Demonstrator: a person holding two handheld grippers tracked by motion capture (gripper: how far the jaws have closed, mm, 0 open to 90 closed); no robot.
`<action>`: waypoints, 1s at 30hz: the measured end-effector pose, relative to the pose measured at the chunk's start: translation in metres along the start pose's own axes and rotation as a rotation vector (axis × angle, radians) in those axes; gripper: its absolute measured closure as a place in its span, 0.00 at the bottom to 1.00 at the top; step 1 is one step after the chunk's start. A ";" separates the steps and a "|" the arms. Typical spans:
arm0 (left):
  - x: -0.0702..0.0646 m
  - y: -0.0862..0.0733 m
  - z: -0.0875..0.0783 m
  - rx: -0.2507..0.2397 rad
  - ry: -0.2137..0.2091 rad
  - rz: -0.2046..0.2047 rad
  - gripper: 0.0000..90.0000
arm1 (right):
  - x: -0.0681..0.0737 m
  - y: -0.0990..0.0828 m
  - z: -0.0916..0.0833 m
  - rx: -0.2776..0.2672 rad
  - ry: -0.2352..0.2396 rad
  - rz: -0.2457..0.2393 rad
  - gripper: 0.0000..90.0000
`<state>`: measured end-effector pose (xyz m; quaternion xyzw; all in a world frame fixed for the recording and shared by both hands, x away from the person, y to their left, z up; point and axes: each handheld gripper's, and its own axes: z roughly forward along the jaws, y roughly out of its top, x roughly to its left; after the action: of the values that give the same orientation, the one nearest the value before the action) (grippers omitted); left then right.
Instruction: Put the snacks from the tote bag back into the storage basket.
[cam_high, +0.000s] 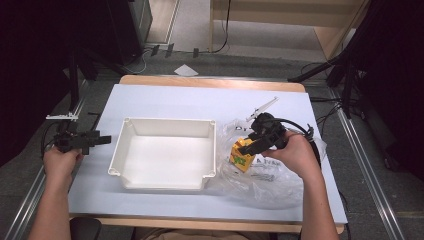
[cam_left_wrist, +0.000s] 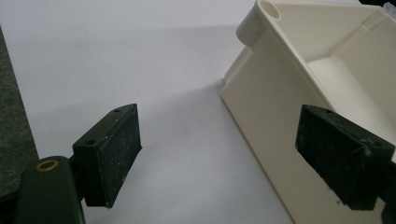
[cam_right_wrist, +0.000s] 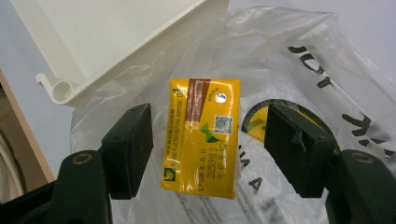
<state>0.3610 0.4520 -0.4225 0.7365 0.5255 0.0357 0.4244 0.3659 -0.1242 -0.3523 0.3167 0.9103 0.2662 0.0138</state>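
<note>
right gripper (cam_right_wrist: 208, 154) jaws apart around yellow packet (cam_right_wrist: 201, 137), untouched | left gripper (cam_left_wrist: 219, 154) wide, empty

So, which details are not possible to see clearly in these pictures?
- Yellow box: its small print is too small to read in the right gripper view; the right hand-held gripper covers part of it in the high view.
- Plastic bag: its black lettering is cut off by the picture edge.
- White tray: its far end is cut off in the left gripper view.

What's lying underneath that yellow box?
The yellow box sits on a crumpled clear plastic bag with black printing, spread on the table. The part of the bag directly beneath the box is covered.
</note>
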 end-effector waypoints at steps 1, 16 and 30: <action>0.000 0.000 0.000 -0.001 -0.001 -0.001 0.17 | 0.000 0.000 0.001 0.000 0.001 0.003 0.38; -0.001 0.001 -0.002 -0.018 -0.003 0.007 0.17 | 0.002 0.002 0.018 0.057 0.021 -0.027 0.45; -0.004 0.002 0.001 -0.012 -0.001 0.016 0.17 | 0.000 0.001 0.039 0.128 0.017 -0.038 0.49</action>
<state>0.3612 0.4482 -0.4206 0.7381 0.5193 0.0417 0.4287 0.3742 -0.1048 -0.3852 0.2973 0.9314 0.2098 -0.0090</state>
